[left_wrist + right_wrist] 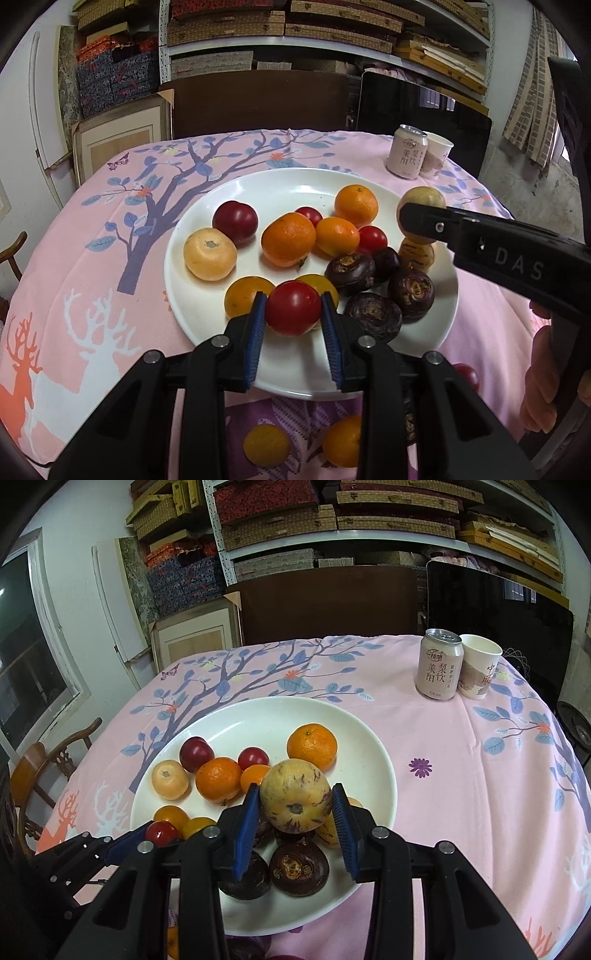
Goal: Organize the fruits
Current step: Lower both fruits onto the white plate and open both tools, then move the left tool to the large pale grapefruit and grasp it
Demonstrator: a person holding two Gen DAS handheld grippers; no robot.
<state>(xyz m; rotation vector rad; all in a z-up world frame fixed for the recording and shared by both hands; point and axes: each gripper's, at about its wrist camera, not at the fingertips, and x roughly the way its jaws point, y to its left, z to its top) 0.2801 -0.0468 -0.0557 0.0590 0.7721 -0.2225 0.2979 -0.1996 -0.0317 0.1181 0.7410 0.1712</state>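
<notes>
Left gripper [293, 314]: fingers clamped on red tomato [293, 307], above white plate [177, 280]. Right gripper [295, 827]: fingers clamped on yellow speckled melon [295, 799], over plate of fruit on surface [443, 746].

"DAS" on right hand-held gripper [421, 221]; can [439, 664]: "梨饮", "莱阳".

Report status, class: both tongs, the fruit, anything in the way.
Left tongs shut on red tomato. Right tongs shut on speckled melon. Both over the plate, already crowded with fruit. Can and cup stand well clear.
</notes>
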